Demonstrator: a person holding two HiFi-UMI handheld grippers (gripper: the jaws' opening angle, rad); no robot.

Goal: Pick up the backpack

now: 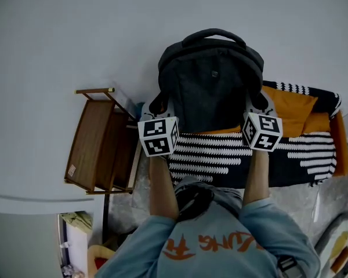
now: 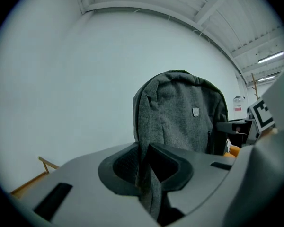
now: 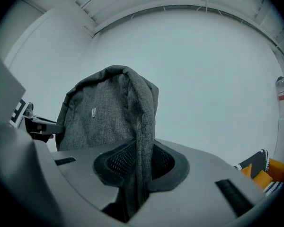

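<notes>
A dark grey backpack [image 1: 210, 83] hangs upright in front of me, held up at both sides above a striped surface. My left gripper [image 1: 155, 110] is shut on the fabric at the backpack's left side, and the left gripper view shows a fold of the backpack [image 2: 180, 112] pinched between the pads. My right gripper [image 1: 258, 105] is shut on the right side; in the right gripper view the backpack [image 3: 109, 112] runs down as a fold between the jaws. The top handle [image 1: 213, 35] arches above the bag.
A black-and-white striped cloth with an orange cushion [image 1: 296, 106] lies under and right of the bag. A wooden side table [image 1: 98, 143] stands at the left. A pale wall fills the background. Boxes and bags sit on the floor at lower left.
</notes>
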